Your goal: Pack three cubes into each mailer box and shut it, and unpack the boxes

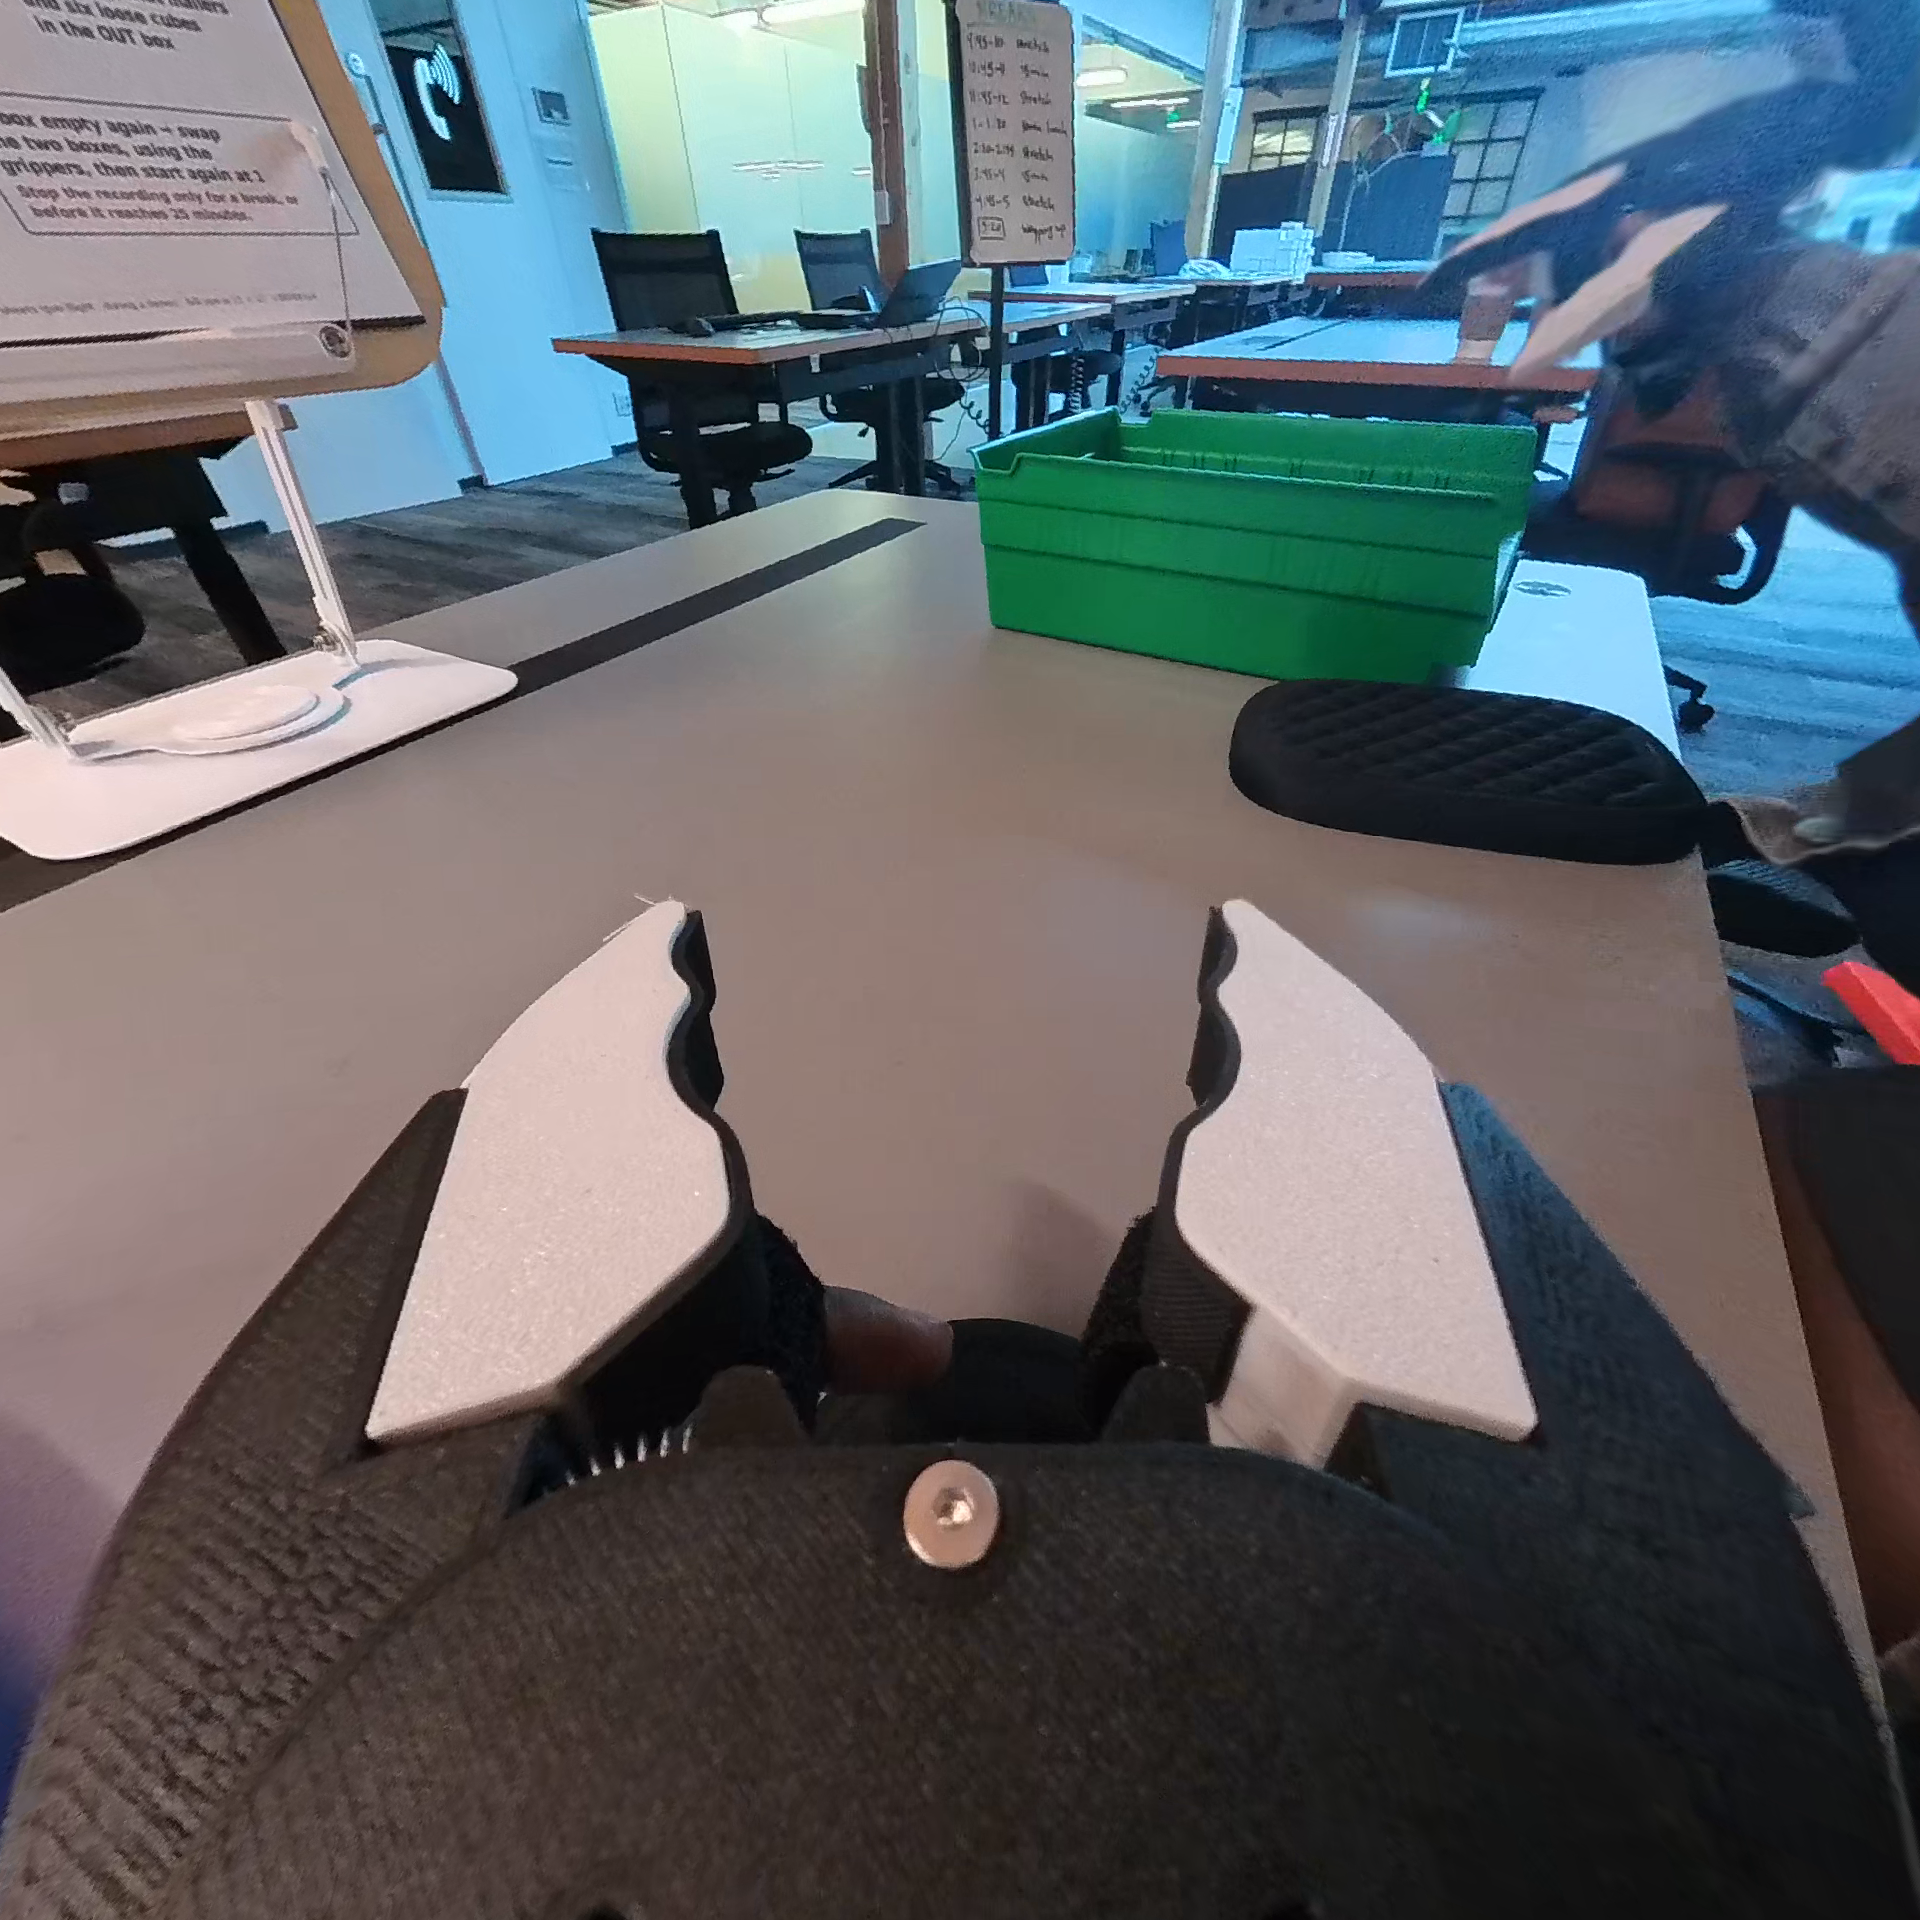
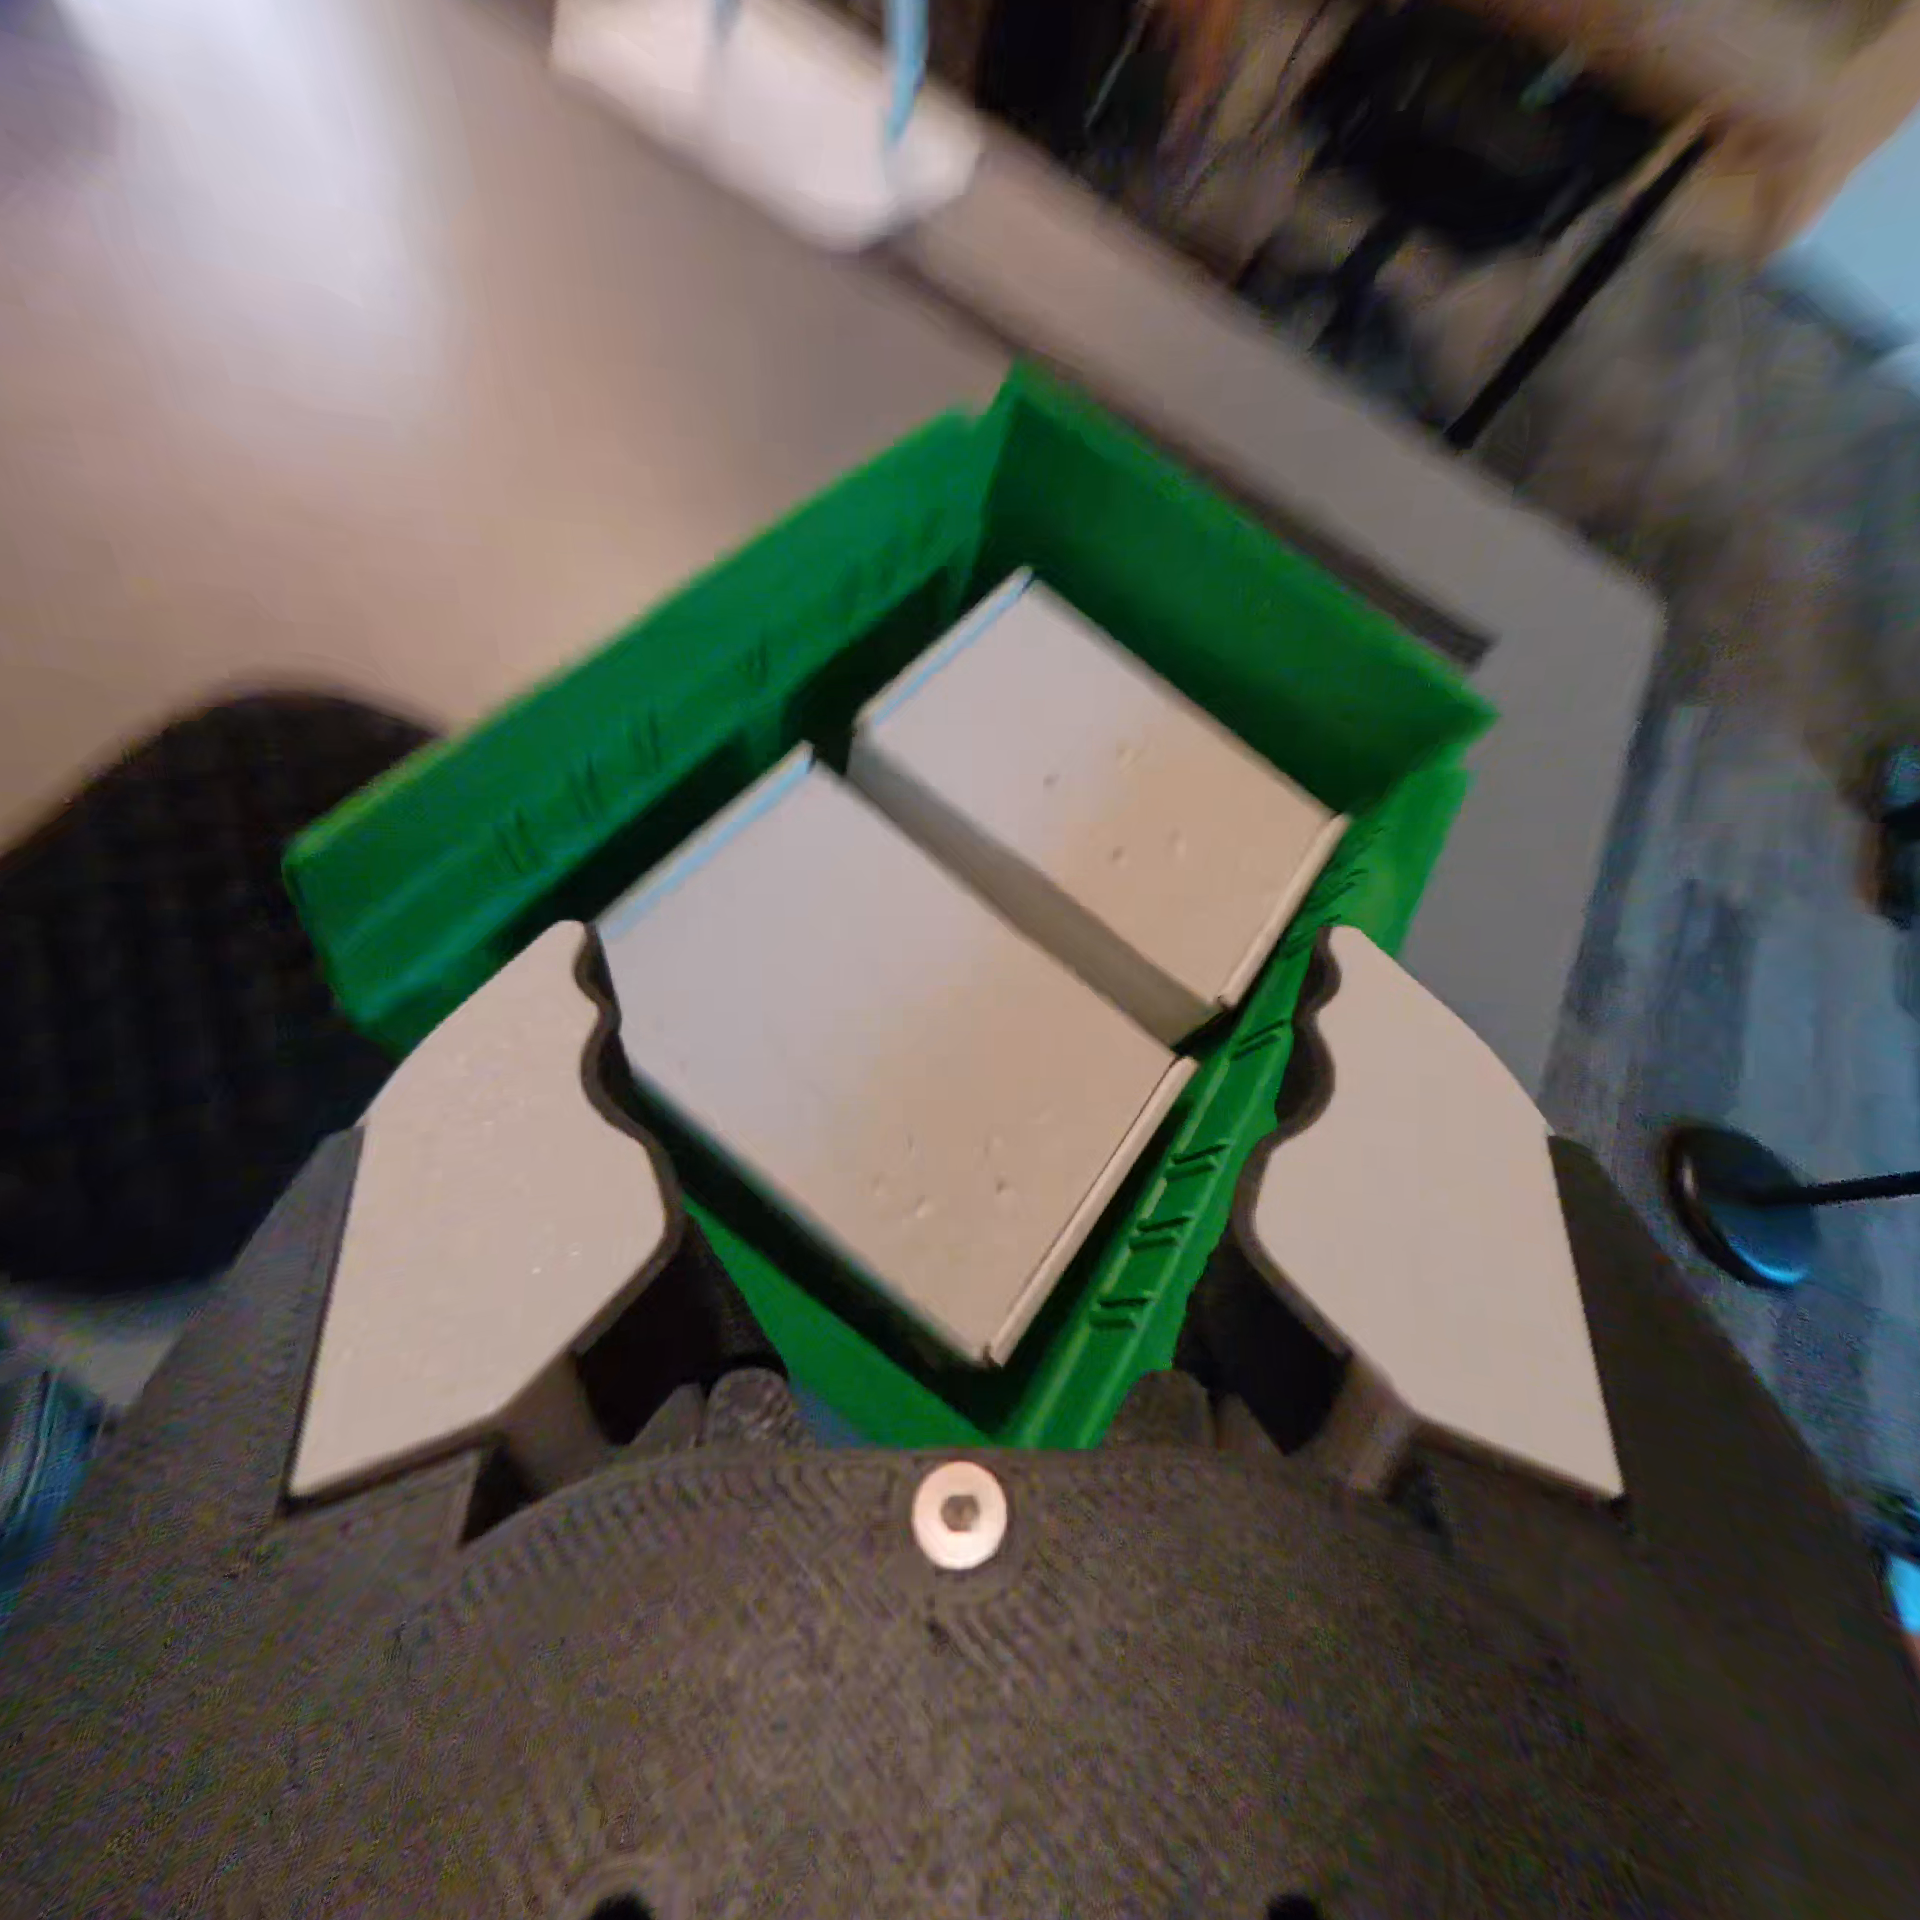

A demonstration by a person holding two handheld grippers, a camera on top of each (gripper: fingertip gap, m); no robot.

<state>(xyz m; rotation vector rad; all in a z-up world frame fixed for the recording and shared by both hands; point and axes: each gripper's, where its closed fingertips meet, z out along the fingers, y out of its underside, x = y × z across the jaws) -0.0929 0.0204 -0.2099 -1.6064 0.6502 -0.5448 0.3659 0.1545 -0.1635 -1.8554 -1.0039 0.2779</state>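
Table [image 1: 831, 790] bears green bin [image 1: 1247, 561], stand [image 1: 239, 727], perhaps a pad [image 1: 1455, 769].

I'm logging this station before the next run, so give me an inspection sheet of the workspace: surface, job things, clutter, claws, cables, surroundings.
Surface: grey table, bare in front of the left claw.
Job's things: green bin near the table's far right corner, holding two closed white mailer boxes side by side; no cubes seen.
Clutter: black mesh pad beside the bin; instruction sheet on a white stand at the far left.
Claws: left claw open, low over the table, empty; right claw open, above the bin, empty.
Cables: a thin black cable at a round grommet, right wrist view.
Surroundings: office desks, chairs, a whiteboard.
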